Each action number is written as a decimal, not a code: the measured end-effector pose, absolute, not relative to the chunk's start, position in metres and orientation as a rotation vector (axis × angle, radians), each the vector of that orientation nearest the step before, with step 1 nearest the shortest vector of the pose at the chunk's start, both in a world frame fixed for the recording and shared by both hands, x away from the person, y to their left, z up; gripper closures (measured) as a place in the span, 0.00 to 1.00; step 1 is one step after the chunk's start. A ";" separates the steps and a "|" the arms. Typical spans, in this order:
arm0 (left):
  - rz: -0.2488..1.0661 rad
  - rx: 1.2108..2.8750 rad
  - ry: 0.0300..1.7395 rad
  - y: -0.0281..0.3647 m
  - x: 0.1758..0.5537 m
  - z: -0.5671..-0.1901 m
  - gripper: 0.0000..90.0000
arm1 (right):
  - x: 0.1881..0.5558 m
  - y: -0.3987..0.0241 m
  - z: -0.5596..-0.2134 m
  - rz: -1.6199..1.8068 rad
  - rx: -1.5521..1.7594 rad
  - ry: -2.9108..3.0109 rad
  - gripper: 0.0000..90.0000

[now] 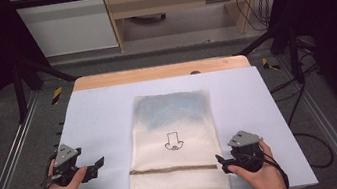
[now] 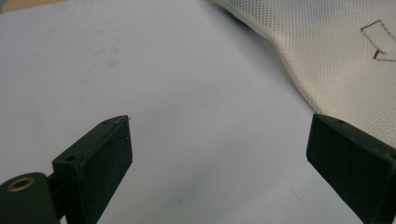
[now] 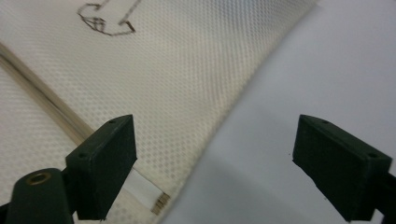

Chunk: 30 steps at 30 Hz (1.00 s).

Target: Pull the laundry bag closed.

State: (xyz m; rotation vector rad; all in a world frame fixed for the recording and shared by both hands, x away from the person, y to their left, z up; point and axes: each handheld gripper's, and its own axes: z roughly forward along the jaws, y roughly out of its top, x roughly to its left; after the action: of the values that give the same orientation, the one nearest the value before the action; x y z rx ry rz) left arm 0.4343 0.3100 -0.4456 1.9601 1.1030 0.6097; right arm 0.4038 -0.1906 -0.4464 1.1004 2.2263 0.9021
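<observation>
Bag: cream mesh zip laundry bag (image 1: 173, 141) lying flat mid-worktop, its zipper end at the near edge.
Left gripper (image 1: 97, 164): jaws spread, empty, just beside the bag.
Right gripper (image 1: 221, 163): jaws spread, at the bag's near-right corner.
Handling: likely light, limp; pinch the corners.

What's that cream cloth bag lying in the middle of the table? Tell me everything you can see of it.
The mesh bag lies flat on the pale table, cream, of fine netted fabric, with something bluish showing through its far half. A small outline drawing marks its middle, and a brownish zip band crosses it near the person's end. Both tongs, left and right, are open beside it, neither gripping it.
</observation>
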 end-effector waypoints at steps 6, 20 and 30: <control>0.654 1.972 1.085 0.300 0.432 -0.444 0.09 | 0.413 -0.171 -0.434 0.902 1.032 2.310 0.09; 0.654 1.982 1.125 0.306 0.438 -0.453 0.09 | 0.430 -0.108 -0.427 0.833 0.843 2.467 0.20; 0.663 1.979 1.134 0.312 0.443 -0.451 0.09 | 0.440 -0.063 -0.419 0.786 0.673 2.546 0.28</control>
State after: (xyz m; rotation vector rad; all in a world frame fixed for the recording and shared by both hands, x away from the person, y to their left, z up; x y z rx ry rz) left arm 0.4429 0.3116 -0.4513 1.9792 1.1336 0.6631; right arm 0.4402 -0.0631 -0.4187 0.6734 2.5465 0.7860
